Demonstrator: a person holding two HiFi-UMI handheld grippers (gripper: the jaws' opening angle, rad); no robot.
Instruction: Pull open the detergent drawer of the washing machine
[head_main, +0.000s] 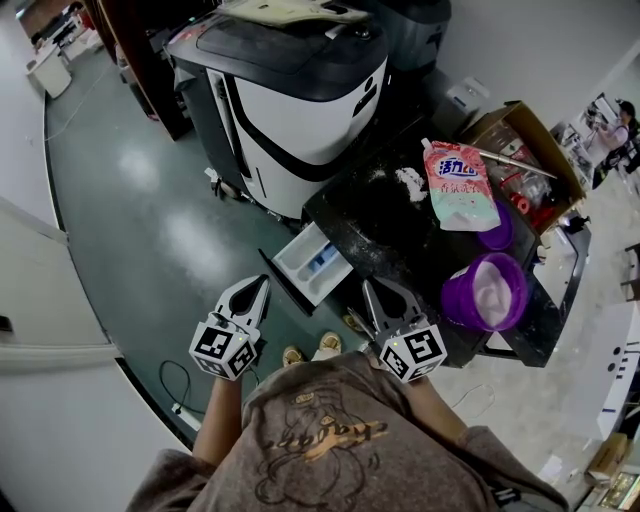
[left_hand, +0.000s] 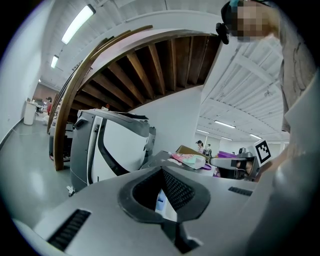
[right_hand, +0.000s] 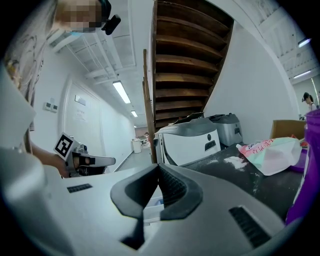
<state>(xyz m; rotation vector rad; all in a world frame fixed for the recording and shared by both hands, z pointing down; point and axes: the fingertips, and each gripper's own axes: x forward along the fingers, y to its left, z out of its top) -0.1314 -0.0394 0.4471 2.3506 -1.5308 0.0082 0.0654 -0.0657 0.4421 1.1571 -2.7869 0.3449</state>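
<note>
Seen from above, a washing machine (head_main: 380, 235) with a dark speckled top fills the right of the head view, and a large white-and-black appliance (head_main: 300, 100) stands beyond it on a grey-green floor (head_main: 150, 200). The detergent drawer (head_main: 315, 262), white with a blue insert, already sticks out of the machine's front. Its long axis runs from the machine down toward the picture's lower left, and its dark front panel sits at the outer end. The person holds both grippers low, pointing at it. The left gripper (head_main: 260, 285) is just left of that front panel and the right gripper (head_main: 370, 288) just right of the drawer's body, so the drawer lies ahead of and between the two tips. The left seems slightly nearer the panel. Both pairs of jaws are closed, pads together, with nothing held between them. On the machine's top are a cardboard box (head_main: 520, 140), a purple tub (head_main: 487, 292), a pink-and-green detergent pouch (head_main: 458, 185) and some spilled white powder (head_main: 410, 182). The machine's front face and any handle on the drawer cannot be seen from above. In each gripper view the gripper's own body covers the drawer, leaving only a white-and-blue sliver below the closed tips. How far the drawer can still travel cannot be told.
</note>
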